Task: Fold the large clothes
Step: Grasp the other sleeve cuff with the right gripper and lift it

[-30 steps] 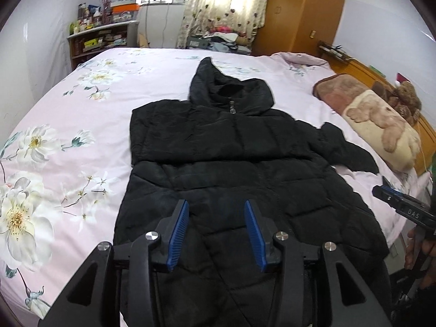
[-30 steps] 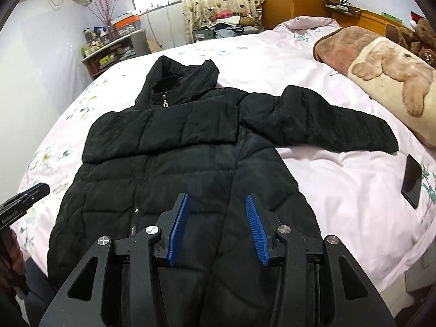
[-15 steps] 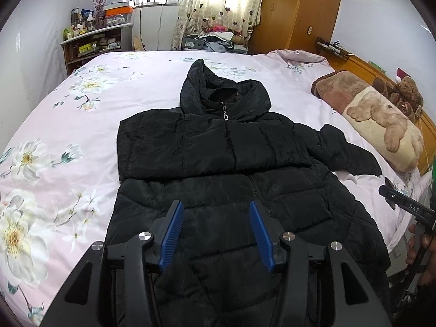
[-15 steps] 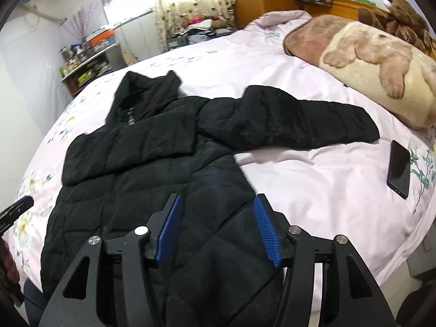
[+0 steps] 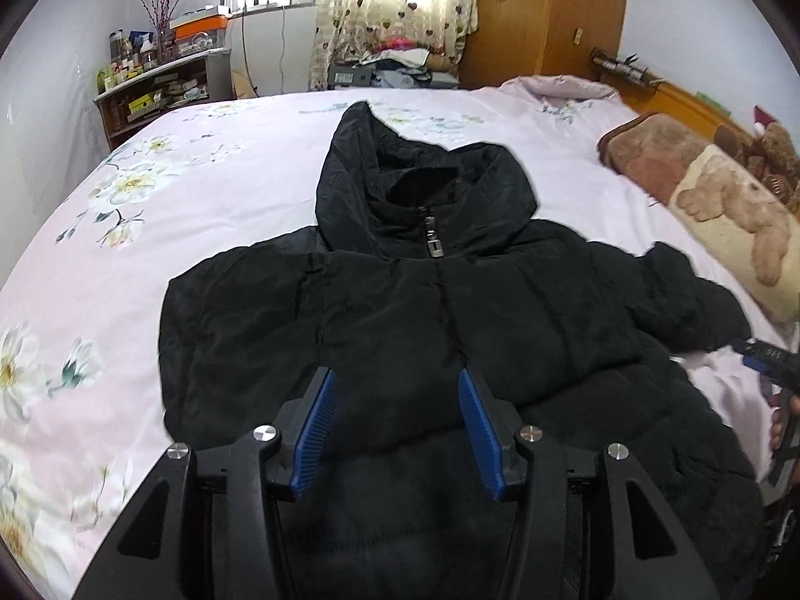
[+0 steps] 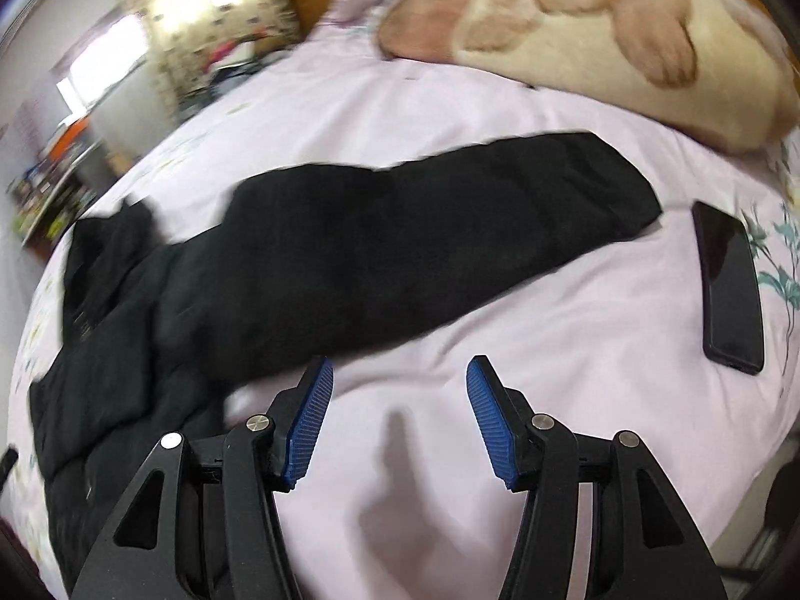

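Observation:
A black hooded puffer jacket (image 5: pixel 430 320) lies front-up on the bed, hood pointing away, zipper closed. One sleeve is folded across its chest on the left side. The other sleeve (image 6: pixel 425 230) stretches out flat to the right over the sheet. My left gripper (image 5: pixel 395 415) is open and empty above the jacket's lower front. My right gripper (image 6: pixel 397 410) is open and empty above bare sheet, just in front of the outstretched sleeve. The right gripper also shows at the right edge of the left wrist view (image 5: pixel 765 355).
The bed (image 5: pixel 150 230) has a pink floral sheet. A black phone (image 6: pixel 730 290) lies on the sheet right of the sleeve end. A bear-print pillow (image 6: pixel 590 35) and a teddy bear (image 5: pixel 770 145) lie at the headboard side. Shelves (image 5: pixel 155 90) and a wardrobe (image 5: pixel 545 15) stand beyond the bed.
My right gripper has swung right and forward, from over the jacket body to over the sheet by the outstretched sleeve. My left gripper has moved forward toward the chest. Both stay open.

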